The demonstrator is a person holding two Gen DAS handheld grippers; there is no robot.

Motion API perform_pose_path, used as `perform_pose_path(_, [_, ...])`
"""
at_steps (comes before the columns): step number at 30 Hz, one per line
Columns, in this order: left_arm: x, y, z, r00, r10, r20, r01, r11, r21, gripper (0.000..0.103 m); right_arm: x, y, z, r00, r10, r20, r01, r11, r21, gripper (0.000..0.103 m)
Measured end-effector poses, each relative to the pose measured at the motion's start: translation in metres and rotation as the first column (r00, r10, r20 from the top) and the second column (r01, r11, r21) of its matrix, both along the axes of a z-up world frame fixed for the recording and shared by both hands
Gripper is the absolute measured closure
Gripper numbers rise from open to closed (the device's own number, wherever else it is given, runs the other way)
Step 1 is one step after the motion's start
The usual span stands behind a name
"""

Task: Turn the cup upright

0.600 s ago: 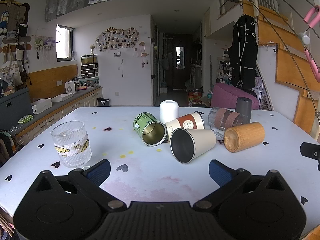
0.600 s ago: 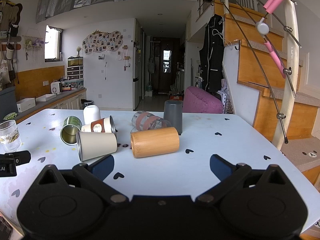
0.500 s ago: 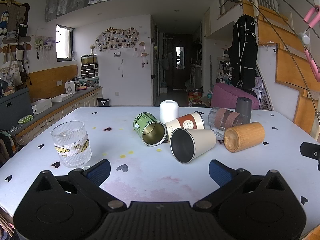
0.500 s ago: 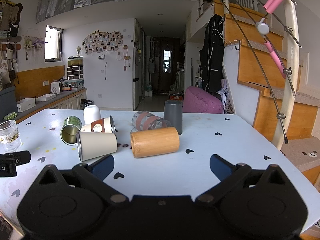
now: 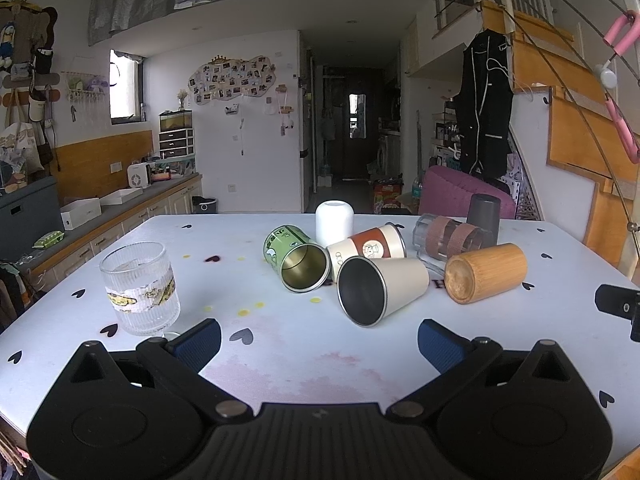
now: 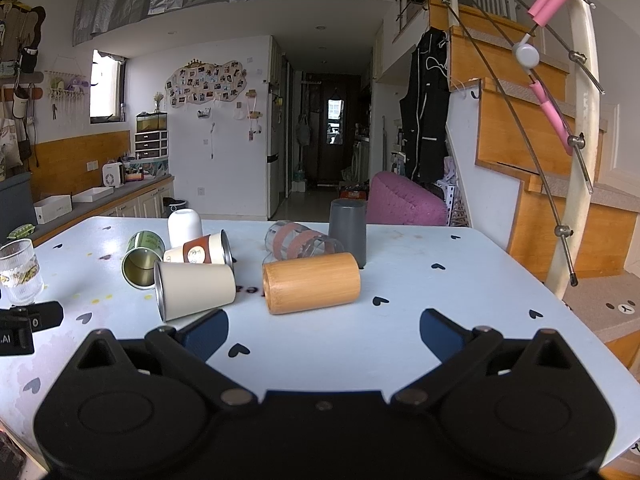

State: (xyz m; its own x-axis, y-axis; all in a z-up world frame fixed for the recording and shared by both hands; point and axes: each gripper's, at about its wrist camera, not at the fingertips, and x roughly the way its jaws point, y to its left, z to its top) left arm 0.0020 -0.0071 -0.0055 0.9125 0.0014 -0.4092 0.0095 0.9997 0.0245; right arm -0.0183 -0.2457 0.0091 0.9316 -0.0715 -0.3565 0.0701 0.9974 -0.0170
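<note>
Several cups lie on their sides on the white table [image 5: 304, 344]: a cream steel cup [image 5: 382, 289] [image 6: 195, 290], a green tin cup [image 5: 296, 258] [image 6: 143, 259], a red-banded paper cup [image 5: 368, 246] [image 6: 200, 251], a clear glass with brown bands [image 5: 450, 240] [image 6: 302, 242] and a bamboo cup [image 5: 486, 272] [image 6: 312, 282]. A ribbed glass [image 5: 140, 288] [image 6: 20, 272] stands upright at the left. My left gripper [image 5: 320, 340] is open and empty, in front of the cream cup. My right gripper [image 6: 324, 332] is open and empty, in front of the bamboo cup.
A white cup [image 5: 334, 222] [image 6: 185, 226] and a dark grey cup [image 5: 485, 216] [image 6: 348, 230] stand mouth down behind the group. A kitchen counter [image 5: 120, 208] runs along the left. A wooden staircase [image 6: 540, 160] rises at the right, past the table edge.
</note>
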Motion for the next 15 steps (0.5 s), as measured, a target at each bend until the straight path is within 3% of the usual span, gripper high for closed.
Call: perform_pose_path(15, [-0.0041,-0.0003,0.0028,1.0,-0.027,0.009,0.027,1.0,-0.001,0.0,0.0,0.0004,0.0004,1.0,0.001,-0.002,-0.001,1.0,0.0,0.0])
